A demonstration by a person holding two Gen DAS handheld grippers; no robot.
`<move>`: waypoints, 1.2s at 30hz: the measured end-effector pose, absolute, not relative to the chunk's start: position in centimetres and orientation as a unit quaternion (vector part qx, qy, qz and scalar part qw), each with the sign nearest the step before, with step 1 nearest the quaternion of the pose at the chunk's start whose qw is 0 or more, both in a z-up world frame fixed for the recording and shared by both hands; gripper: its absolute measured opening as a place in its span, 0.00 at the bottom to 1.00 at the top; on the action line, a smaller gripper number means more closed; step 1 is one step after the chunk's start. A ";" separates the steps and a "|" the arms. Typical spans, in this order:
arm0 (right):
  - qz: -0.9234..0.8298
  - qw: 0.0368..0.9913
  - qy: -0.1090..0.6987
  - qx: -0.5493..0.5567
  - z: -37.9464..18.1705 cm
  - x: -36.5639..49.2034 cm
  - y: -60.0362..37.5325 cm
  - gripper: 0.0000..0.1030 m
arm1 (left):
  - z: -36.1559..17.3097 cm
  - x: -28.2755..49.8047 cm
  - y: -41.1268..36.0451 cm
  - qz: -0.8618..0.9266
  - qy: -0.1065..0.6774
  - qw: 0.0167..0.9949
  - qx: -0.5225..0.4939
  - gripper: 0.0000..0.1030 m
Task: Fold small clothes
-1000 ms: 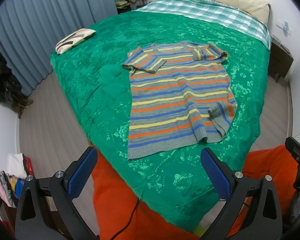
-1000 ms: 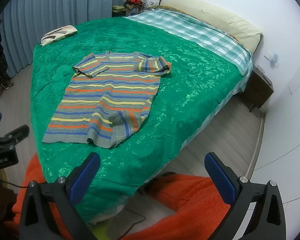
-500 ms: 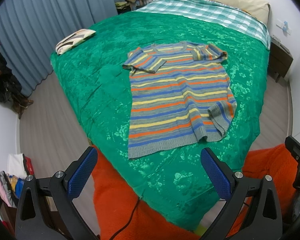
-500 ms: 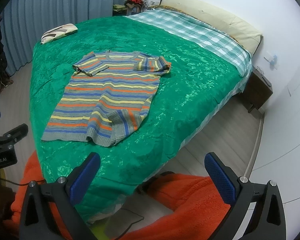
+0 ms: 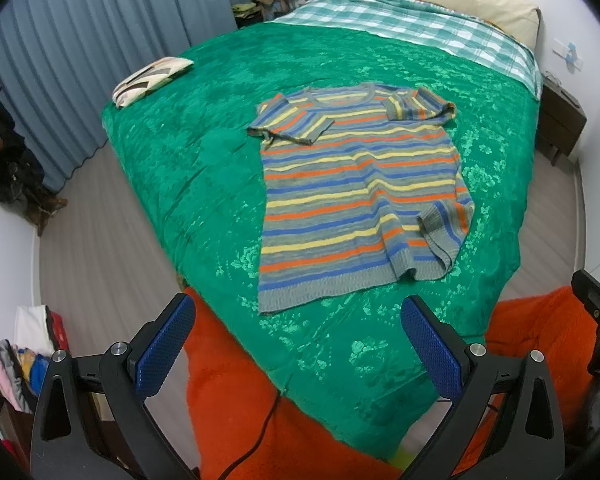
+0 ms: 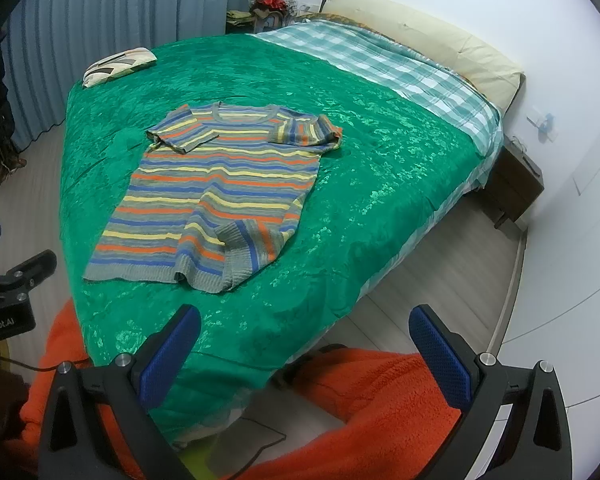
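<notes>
Left hand-held gripper (image 5: 298, 340) jaws spread wide, nothing between the blue pads, hovering off the foot of the bed (image 5: 188, 168). Right hand-held gripper (image 6: 304, 346) likewise wide apart and empty, held over the bed's near corner. Striped knit top (image 5: 360, 196) lies flat on the green bedspread (image 6: 380, 168), ahead of both grippers and well apart from them; from the left gripper it sits straight ahead and slightly right, from the right gripper ahead and to the left. Neckline points away, hem nearest the grippers. Both short sleeves folded in over the chest. Hem corner on the right side is flipped up over the body (ribbed edge showing). Small folded patterned cloth (image 5: 152, 80) far ahead-left near the bed's edge, not touching the top. Plaid sheet (image 6: 380, 60) and cream pillow (image 6: 420, 40) at the far end. Orange fleece-clad legs (image 6: 380, 400) below the grippers. Grey-blue curtain (image 5: 100, 40) to the far left.
</notes>
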State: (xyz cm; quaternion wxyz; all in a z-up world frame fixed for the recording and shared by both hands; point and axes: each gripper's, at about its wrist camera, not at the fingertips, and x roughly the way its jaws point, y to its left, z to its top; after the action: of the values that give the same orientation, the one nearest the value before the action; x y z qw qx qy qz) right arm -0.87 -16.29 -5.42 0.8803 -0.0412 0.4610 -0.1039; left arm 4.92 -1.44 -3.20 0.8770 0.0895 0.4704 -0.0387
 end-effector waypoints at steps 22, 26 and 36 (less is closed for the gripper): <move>0.042 0.863 0.498 -0.074 -20.0 17.4 -13.3 0.46 | -5.8 5.2 6.2 0.022 0.501 0.865 0.009 0.99; 0.041 0.851 0.524 -0.008 -19.3 13.9 -18.4 0.10 | -6.3 4.8 8.3 0.029 0.491 0.870 0.005 0.99; -0.055 0.833 0.541 0.099 -19.1 3.1 -29.8 0.48 | -14.0 11.5 8.8 -0.081 0.506 0.858 -0.031 0.99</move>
State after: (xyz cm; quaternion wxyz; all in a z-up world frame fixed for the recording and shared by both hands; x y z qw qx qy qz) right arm 3.07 -29.79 -19.06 0.8333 0.0989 0.5411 -0.0550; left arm 11.50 8.79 -14.01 0.8583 -0.0311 0.5056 -0.0814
